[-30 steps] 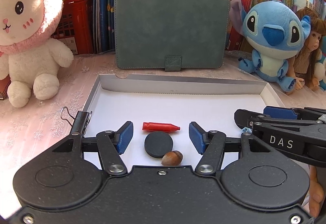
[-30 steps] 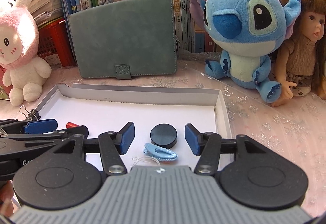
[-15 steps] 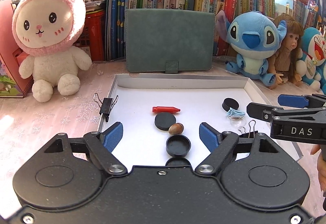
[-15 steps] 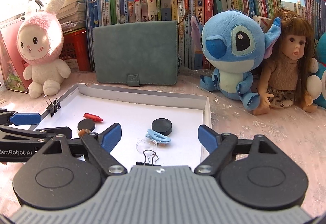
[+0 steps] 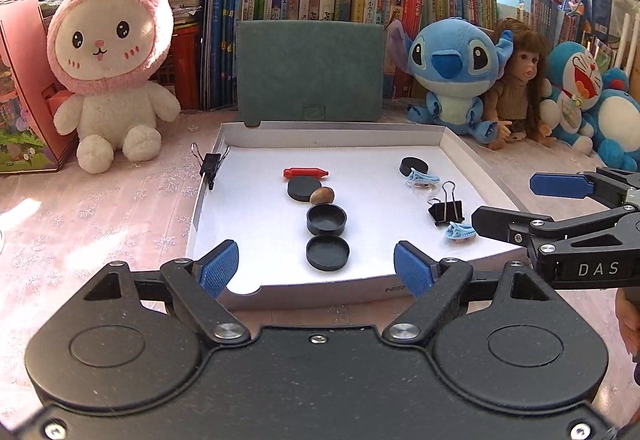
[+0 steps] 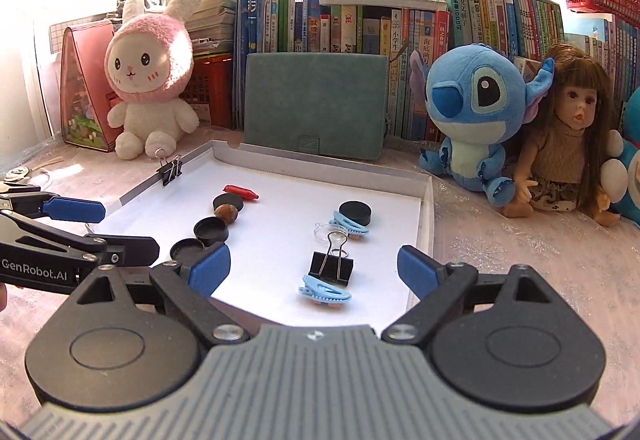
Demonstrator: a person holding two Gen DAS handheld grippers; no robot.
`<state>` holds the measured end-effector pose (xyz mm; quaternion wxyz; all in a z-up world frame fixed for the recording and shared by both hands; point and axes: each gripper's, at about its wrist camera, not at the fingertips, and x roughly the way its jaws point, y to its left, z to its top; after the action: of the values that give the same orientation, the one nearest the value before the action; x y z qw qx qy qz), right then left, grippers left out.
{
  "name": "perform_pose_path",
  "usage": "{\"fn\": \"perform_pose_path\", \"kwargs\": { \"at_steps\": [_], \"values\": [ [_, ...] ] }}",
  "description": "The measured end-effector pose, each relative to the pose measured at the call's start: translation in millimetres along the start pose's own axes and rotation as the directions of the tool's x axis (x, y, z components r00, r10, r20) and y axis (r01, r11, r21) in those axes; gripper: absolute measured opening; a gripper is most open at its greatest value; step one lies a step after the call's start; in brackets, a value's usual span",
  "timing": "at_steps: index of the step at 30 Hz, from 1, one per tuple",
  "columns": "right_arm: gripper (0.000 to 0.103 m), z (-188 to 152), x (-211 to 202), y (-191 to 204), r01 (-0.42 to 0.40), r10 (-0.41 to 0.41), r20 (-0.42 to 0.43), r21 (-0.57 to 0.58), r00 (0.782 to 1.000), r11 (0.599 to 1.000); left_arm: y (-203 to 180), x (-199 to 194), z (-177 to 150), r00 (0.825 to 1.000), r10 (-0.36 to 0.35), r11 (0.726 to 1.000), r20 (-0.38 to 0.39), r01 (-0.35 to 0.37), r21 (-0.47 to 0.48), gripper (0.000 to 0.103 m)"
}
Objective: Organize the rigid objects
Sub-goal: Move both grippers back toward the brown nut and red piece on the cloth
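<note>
1. The small rigid objects lie inside the white tray (image 5: 460, 148), in two loose columns.
2. On your left: a red crayon (image 5: 305, 172) farthest from you, then a flat black disc (image 5: 304, 189) with an acorn (image 5: 322, 195) touching its near edge, then two black caps (image 5: 326, 220) one behind the other.
3. On your right: a black puck (image 6: 355, 212) with a blue hair clip (image 6: 348, 224) against it, a clear round piece just in front, a black binder clip (image 6: 331, 268), and a second blue hair clip (image 6: 325, 292) nearest you.
4. Another binder clip (image 5: 211, 163) is clamped on the tray's left wall.
5. Your left gripper (image 5: 316, 268) has just been opening; its jaws stand wide at the tray's near edge, gripping nothing.
6. Your right gripper (image 6: 314, 266) has just been opening too; its jaws stand wide and empty above the near binder clip.
7. Behind the tray stand a green case (image 5: 310, 70), a pink bunny plush (image 5: 108, 56) and a blue plush (image 5: 452, 72).
</note>
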<state>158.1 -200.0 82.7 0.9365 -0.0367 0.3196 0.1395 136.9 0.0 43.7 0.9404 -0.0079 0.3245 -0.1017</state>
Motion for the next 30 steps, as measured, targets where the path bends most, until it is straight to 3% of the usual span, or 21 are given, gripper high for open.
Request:
{"fn": "perform_pose_path", "kwargs": {
  "at_steps": [30],
  "values": [
    [0.102, -55, -56, 23, -0.088, 0.088, 0.006, -0.003, 0.996, 0.996, -8, -64, -72, 0.999, -0.043, 0.999, -0.004, 0.042, -0.008, 0.085]
  ]
}}
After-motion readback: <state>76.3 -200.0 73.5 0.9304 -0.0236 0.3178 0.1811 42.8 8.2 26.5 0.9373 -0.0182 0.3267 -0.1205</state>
